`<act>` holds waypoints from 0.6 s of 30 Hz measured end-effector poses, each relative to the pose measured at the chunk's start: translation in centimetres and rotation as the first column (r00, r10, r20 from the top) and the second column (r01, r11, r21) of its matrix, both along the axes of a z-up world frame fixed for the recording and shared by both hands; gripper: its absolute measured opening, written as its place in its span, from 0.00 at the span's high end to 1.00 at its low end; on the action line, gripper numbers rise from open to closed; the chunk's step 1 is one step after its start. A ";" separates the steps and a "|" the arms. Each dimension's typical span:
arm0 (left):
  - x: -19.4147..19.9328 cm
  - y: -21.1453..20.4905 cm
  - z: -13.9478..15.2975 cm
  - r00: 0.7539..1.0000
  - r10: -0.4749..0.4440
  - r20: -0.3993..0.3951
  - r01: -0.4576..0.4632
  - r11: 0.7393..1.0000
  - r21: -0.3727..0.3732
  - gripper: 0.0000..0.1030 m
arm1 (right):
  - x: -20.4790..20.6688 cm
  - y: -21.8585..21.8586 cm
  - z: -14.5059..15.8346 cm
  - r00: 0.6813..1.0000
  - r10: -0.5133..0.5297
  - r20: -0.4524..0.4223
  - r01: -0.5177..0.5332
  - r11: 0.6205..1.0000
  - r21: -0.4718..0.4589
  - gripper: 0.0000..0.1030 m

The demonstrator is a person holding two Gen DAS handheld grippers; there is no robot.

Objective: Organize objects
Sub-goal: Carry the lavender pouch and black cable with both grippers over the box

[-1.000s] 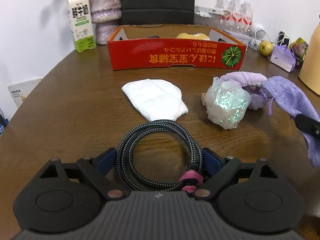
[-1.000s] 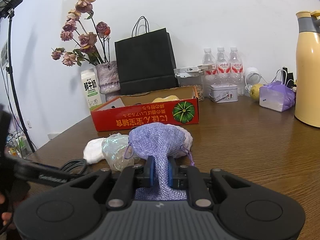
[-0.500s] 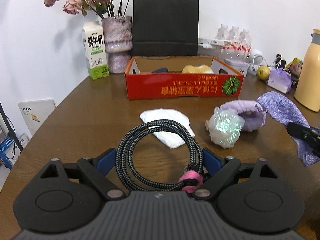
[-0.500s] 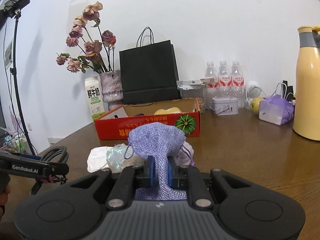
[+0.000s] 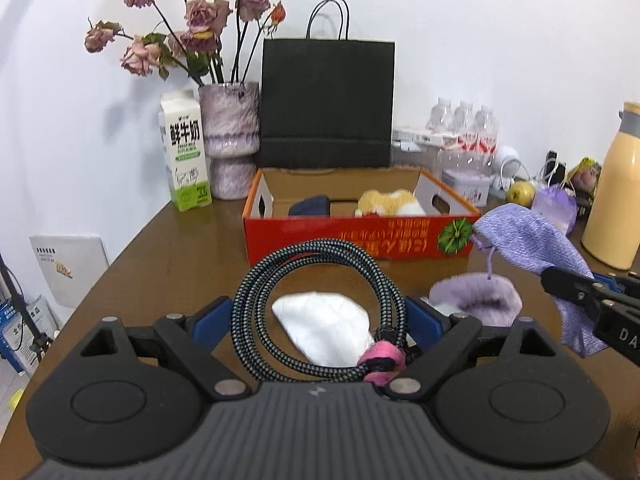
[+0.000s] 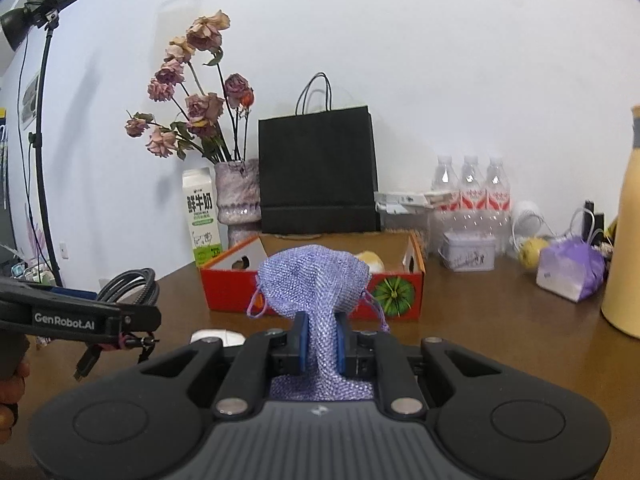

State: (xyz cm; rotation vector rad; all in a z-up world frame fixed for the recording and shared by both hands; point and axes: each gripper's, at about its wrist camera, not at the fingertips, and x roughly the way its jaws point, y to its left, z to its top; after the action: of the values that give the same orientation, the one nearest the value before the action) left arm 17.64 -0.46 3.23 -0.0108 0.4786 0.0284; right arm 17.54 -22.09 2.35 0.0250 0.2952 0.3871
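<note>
A coil of black-and-grey braided cable [image 5: 320, 247] with a pink tie hangs above the table between the wide blue pads of my left gripper [image 5: 318, 316], which is shut on it. My right gripper [image 6: 320, 340] is shut on a lilac mesh drawstring pouch [image 6: 316, 276], held up in front of the red cardboard box [image 6: 224, 288]. The left wrist view shows that pouch [image 5: 528, 240] at the right. The box [image 5: 360, 236] holds a dark blue item [image 5: 310, 205] and a yellow-and-white plush [image 5: 388, 202]. A white cloth [image 5: 320, 324] and a fluffy lilac piece [image 5: 476, 300] lie on the table.
Behind the box stand a black paper bag [image 5: 326, 100], a vase of dried roses [image 5: 230, 140] and a milk carton [image 5: 184, 156]. Water bottles [image 5: 464, 128], a tin, a yellow fruit [image 5: 520, 192] and a yellow flask [image 5: 616, 200] crowd the back right. A lamp stand [image 6: 40, 120] is at far left.
Both grippers have risen and tilted up, carrying the cable coil and the pouch higher above the table. The iridescent bundle has slipped from sight behind my left gripper's finger.
</note>
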 end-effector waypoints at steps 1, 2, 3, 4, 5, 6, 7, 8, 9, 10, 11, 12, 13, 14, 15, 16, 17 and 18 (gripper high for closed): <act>0.3 0.0 0.2 1.000 -0.001 0.005 0.001 1.000 -0.004 0.11 | 0.3 0.3 0.3 1.000 0.001 0.004 -0.001 1.000 -0.002 0.88; 0.6 0.0 0.4 1.000 -0.001 0.009 0.001 1.000 -0.008 0.11 | 0.6 0.4 0.5 1.000 0.001 0.007 -0.001 1.000 -0.004 0.88; 0.9 0.0 0.6 1.000 -0.001 0.014 0.001 1.000 -0.011 0.11 | 0.9 0.6 0.7 1.000 0.000 0.009 0.000 1.000 -0.005 0.88; 1.2 0.1 0.7 1.000 -0.001 0.018 0.001 1.000 -0.015 0.11 | 1.3 0.9 1.0 1.000 -0.001 0.009 0.001 1.000 -0.006 0.88; 1.5 0.1 0.9 1.000 -0.001 0.023 0.002 1.000 -0.021 0.11 | 1.6 1.1 1.1 1.000 -0.001 0.008 0.002 1.000 -0.007 0.88; 1.8 0.2 1.0 1.000 -0.001 0.026 0.002 1.000 -0.026 0.11 | 1.9 1.3 1.3 1.000 -0.002 0.008 0.002 1.000 -0.008 0.88; 2.2 0.2 1.1 1.000 0.000 0.030 0.001 1.000 -0.029 0.11 | 2.3 1.6 1.5 1.000 -0.004 0.009 0.004 1.000 -0.012 0.88; 2.5 0.2 1.2 0.999 0.001 0.035 0.000 0.999 -0.032 0.11 | 2.6 1.8 1.6 1.000 -0.006 0.011 0.006 1.000 -0.016 0.88; 2.8 0.2 1.4 0.999 0.003 0.039 -0.001 0.999 -0.035 0.11 | 2.9 2.0 1.8 1.000 -0.007 0.012 0.007 1.000 -0.018 0.88; 3.1 0.1 1.5 0.999 0.004 0.044 -0.002 0.999 -0.037 0.11 | 3.3 2.3 1.9 1.000 -0.007 0.014 0.007 1.000 -0.021 0.88; 3.5 0.1 1.6 0.999 0.006 0.048 -0.004 0.999 -0.039 0.11 | 3.7 2.5 2.1 1.000 -0.007 0.016 0.007 1.000 -0.024 0.88; 3.8 0.2 1.7 0.999 0.009 0.052 -0.007 0.999 -0.041 0.11 | 4.0 2.7 2.2 1.000 -0.007 0.017 0.007 1.000 -0.026 0.88; 4.1 0.2 1.8 0.998 0.011 0.057 -0.009 0.999 -0.043 0.11 | 4.4 2.9 2.3 1.000 -0.007 0.015 0.007 1.000 -0.028 0.88; 4.4 0.2 1.9 0.998 0.016 0.061 -0.013 0.999 -0.045 0.11 | 4.9 3.1 2.4 1.000 -0.007 0.013 0.007 0.999 -0.032 0.88; 4.8 0.2 2.0 0.998 0.021 0.065 -0.018 0.999 -0.046 0.11 | 5.2 3.2 2.4 1.000 -0.008 0.013 0.008 0.999 -0.034 0.88; 5.0 0.2 2.1 0.997 0.025 0.071 -0.021 0.999 -0.045 0.11 | 5.6 3.3 2.5 1.000 -0.010 0.013 0.011 0.999 -0.036 0.88; 5.4 0.2 2.2 0.997 0.027 0.077 -0.024 0.999 -0.044 0.11 | 6.0 3.4 2.6 1.000 -0.012 0.014 0.013 0.999 -0.036 0.88; 5.7 0.2 2.4 0.996 0.029 0.081 -0.025 0.999 -0.045 0.11 | 6.3 3.5 2.7 1.000 -0.014 0.016 0.015 0.999 -0.036 0.88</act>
State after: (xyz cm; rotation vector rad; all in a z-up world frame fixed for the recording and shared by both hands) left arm 23.36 -0.28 5.59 -0.0609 0.3975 0.0439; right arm 23.82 -18.63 5.09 -0.0114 0.2865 0.3675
